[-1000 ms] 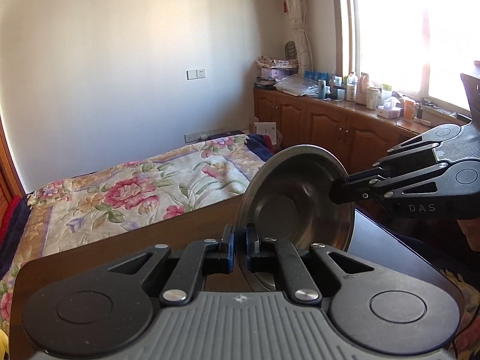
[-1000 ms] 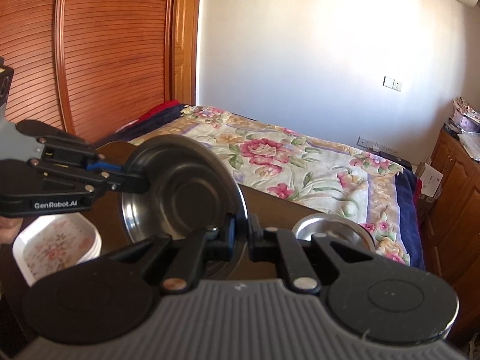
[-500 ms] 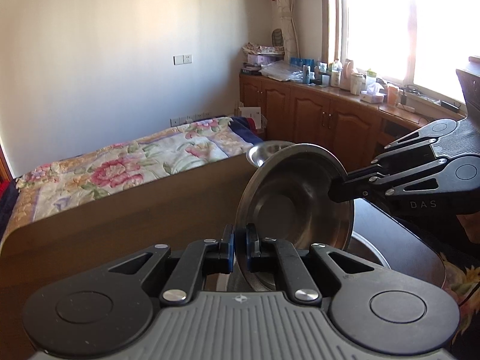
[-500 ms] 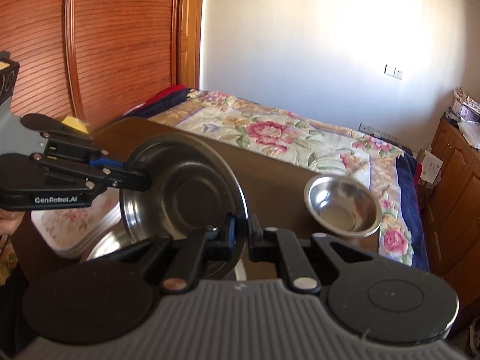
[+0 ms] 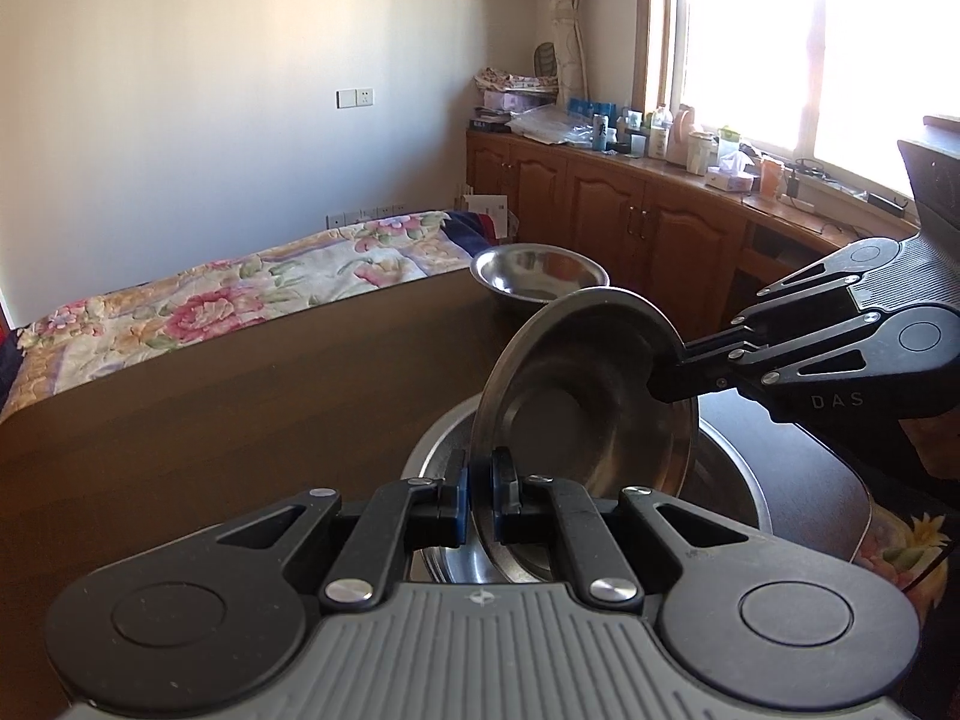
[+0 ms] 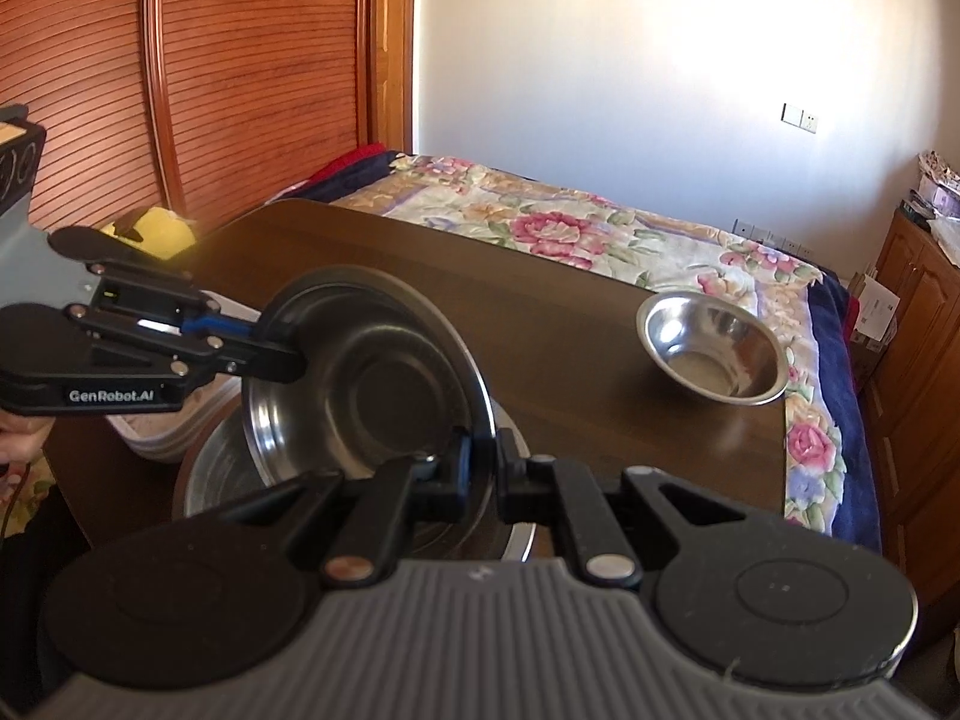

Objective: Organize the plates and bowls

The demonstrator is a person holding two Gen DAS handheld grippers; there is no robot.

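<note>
Both claws are carrying one steel plate between them, and over the last second they are bringing it down and forward: the view that earlier showed mostly bed and wall is now filling with the dark tabletop, and a stack of steel plates is coming into sight directly under the carried one. The left claw is pinching the plate's near rim, its pads pressed together on the thin edge; the right claw is likewise pinching the rim on the opposite side. The plate is hanging tilted, nearly on edge, above the stack and not yet resting in it. A steel bowl is sitting alone toward the far right corner of the tabletop, well apart from the stack, and a floral dish is lying at the left, just beside the stack. Judging by this, the plate is being lowered to nest on the stack; it is probably needing to be levelled before either claw lets go, otherwise it may be sliding off or clattering.
</note>
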